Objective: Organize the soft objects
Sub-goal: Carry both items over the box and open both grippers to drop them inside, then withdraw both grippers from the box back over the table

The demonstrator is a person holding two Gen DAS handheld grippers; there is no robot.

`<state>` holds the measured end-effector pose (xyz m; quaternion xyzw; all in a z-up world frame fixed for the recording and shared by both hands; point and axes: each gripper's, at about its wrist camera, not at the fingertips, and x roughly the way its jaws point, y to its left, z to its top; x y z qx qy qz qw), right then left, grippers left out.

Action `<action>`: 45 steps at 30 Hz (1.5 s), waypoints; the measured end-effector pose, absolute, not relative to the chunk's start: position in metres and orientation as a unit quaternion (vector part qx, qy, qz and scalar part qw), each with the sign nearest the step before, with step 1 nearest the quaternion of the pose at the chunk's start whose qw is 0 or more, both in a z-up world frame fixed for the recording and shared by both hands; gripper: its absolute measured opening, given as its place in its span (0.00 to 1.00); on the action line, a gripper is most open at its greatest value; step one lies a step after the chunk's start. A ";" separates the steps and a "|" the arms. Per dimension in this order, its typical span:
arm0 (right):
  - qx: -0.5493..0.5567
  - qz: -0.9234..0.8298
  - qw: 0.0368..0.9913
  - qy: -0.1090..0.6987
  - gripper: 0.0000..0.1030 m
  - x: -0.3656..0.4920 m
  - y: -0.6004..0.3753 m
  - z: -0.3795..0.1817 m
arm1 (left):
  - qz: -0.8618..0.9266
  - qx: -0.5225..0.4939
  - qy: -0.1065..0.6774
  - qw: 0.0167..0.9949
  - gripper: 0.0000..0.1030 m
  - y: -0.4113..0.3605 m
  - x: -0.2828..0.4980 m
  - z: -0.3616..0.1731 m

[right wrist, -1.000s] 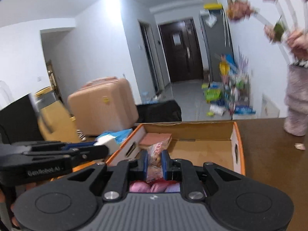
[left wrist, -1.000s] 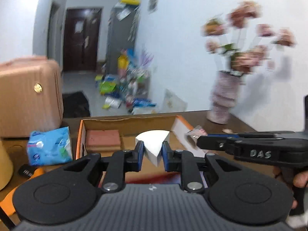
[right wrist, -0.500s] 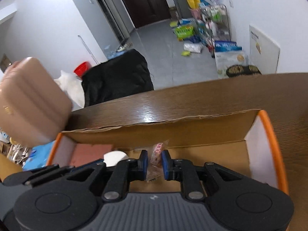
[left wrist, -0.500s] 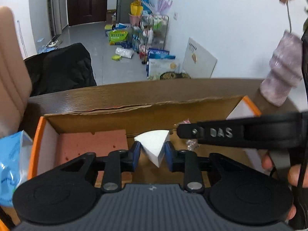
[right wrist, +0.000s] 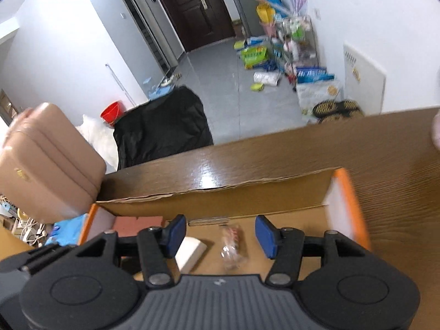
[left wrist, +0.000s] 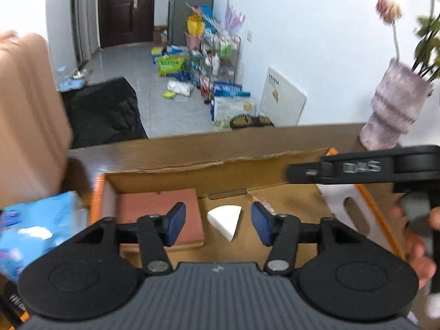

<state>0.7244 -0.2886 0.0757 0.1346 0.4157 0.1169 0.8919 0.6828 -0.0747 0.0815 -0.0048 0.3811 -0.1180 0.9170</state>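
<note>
An open cardboard box with orange edges (left wrist: pixel 220 162) (right wrist: pixel 209 200) stands on the brown table. My left gripper (left wrist: pixel 218 224) hangs over it, its jaws opening. A white wedge-shaped sponge (left wrist: pixel 225 220) lies free between them, clear of both blue pads, also showing as a white sponge (right wrist: pixel 189 251) in the right wrist view. My right gripper (right wrist: pixel 220 233) is over the box too, jaws opening, with a small clear-wrapped packet (right wrist: pixel 232 244) lying loose between them on the box floor. A flat reddish sponge (left wrist: pixel 159 209) rests in the box's left part.
A blue tissue pack (left wrist: pixel 35 228) lies left of the box. A pink suitcase (right wrist: pixel 46 165) stands at the left. A purple vase with flowers (left wrist: pixel 393 110) sits on the table at the right. A black bag (right wrist: pixel 162 126) lies on the floor beyond the table's far edge. A hand (left wrist: pixel 420 244) holds the right tool.
Both grippers moved forward and down over the box and opened. The white sponge left the left jaws and the wrapped packet left the right jaws; both now lie in the box.
</note>
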 end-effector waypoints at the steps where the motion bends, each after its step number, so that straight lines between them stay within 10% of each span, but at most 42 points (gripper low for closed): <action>1: 0.126 0.115 0.896 0.411 0.54 0.712 -0.293 0.087 | -0.114 -0.005 0.373 0.921 0.59 -0.070 0.671 0.091; 11: 0.048 0.147 0.948 0.277 0.64 0.475 -0.323 0.153 | -0.079 0.011 0.248 0.965 0.99 -0.030 0.437 0.145; 24: 0.050 0.140 0.972 0.180 0.84 0.187 -0.309 0.066 | -0.027 0.025 0.174 0.984 1.00 -0.045 0.165 0.080; 45: 0.066 0.115 0.970 0.204 0.80 0.215 -0.333 0.033 | -0.073 -0.015 0.227 0.971 1.00 -0.075 0.217 0.064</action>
